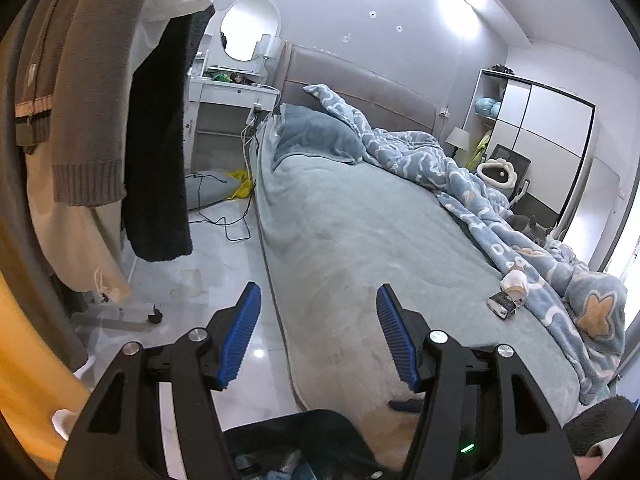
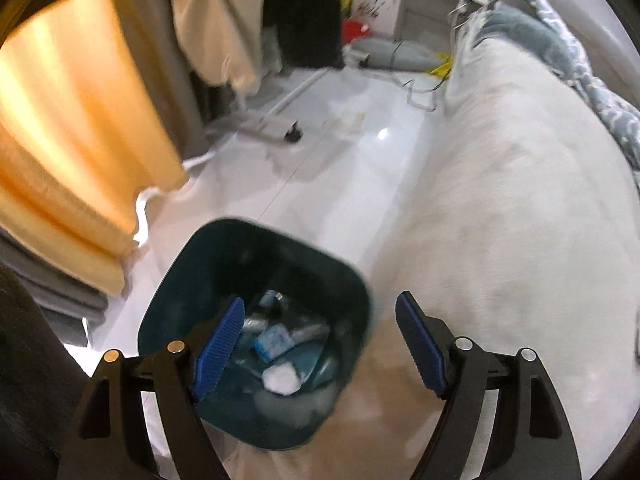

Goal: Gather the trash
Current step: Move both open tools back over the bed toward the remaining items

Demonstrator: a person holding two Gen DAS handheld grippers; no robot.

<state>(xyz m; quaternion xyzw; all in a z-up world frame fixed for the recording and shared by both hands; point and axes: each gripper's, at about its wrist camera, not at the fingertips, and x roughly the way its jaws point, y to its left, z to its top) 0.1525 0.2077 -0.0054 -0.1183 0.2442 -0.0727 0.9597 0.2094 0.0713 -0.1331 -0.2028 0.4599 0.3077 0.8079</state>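
A dark teal trash bin (image 2: 208,280) stands on the white floor beside the bed, with several wrappers and a white crumpled tissue (image 2: 282,378) inside. My right gripper (image 2: 320,344) is open and empty, hovering right above the bin's mouth. My left gripper (image 1: 318,332) is open and empty, held over the bed's near corner; the bin's rim (image 1: 304,420) shows below it. On the bed lie a small dark wrapper (image 1: 502,304) and a crumpled white tissue (image 1: 516,280) at the blanket's edge. A crumpled clear plastic piece (image 1: 188,284) lies on the floor.
The grey-green bed (image 1: 360,240) fills the middle, with a blue patterned blanket (image 1: 480,200) and a grey cat (image 1: 528,226) on its right. Clothes (image 1: 100,120) hang at the left on a wheeled rack (image 2: 290,134). Orange curtain (image 2: 80,120), cables (image 1: 224,216) on the floor, a white dresser (image 1: 232,92) behind.
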